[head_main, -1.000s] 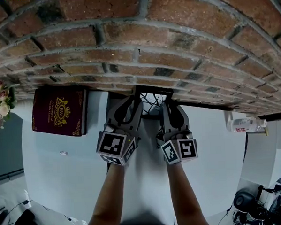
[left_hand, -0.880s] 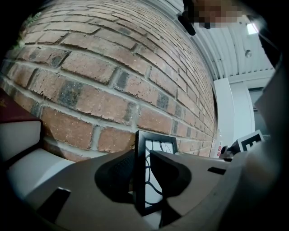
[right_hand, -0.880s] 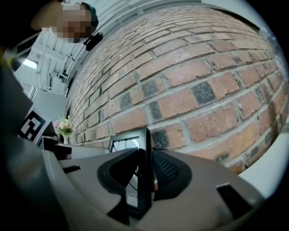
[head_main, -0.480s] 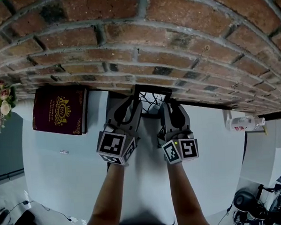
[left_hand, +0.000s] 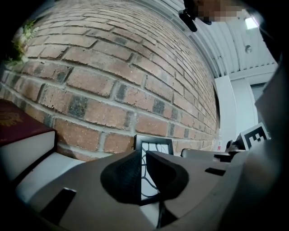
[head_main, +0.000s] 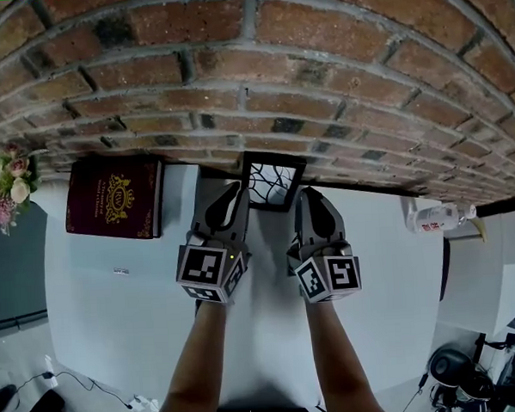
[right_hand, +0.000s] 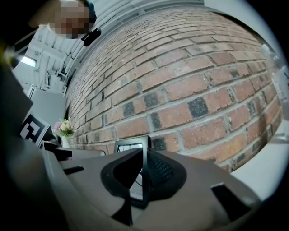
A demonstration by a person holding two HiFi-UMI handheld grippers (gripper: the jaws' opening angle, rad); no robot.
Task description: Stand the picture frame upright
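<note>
Picture frame (head_main: 272, 181): upright at the far edge of the table (head_main: 117, 320), about the middle of that edge, close before the brick wall (head_main: 250, 72). Touching the wall or not, cannot tell.

Head view. Set between the left hand-held gripper (head_main: 233, 193) and the right hand-held gripper (head_main: 309, 198), one at each lower corner. More of the patterned face on show than a second ago; then half hidden behind the two tips and looking shorter, more leaned back. Dark red book (head_main: 115, 200) toward the far left corner, flowers (head_main: 6, 181) past the left edge, bottle (head_main: 436, 219) lying toward the far right, all well apart from the frame.

Left gripper view. Just-narrowed jaws on the left hand-held gripper (left_hand: 143, 158), now almost together, with the left border of the picture frame (left_hand: 158, 146) in the slim gap. Looks like a grip on that border.

Right gripper view. Same on the other side: just-closed jaws on the right hand-held gripper (right_hand: 143, 158), with the right border of the picture frame (right_hand: 131, 146) pinched between the pads.

Judgement: standing part nearly done, with a hold from both sides. Left to do: let go gently, one side first, and check for a steady stand without support. Some risk of tipping forward with a quick release.
</note>
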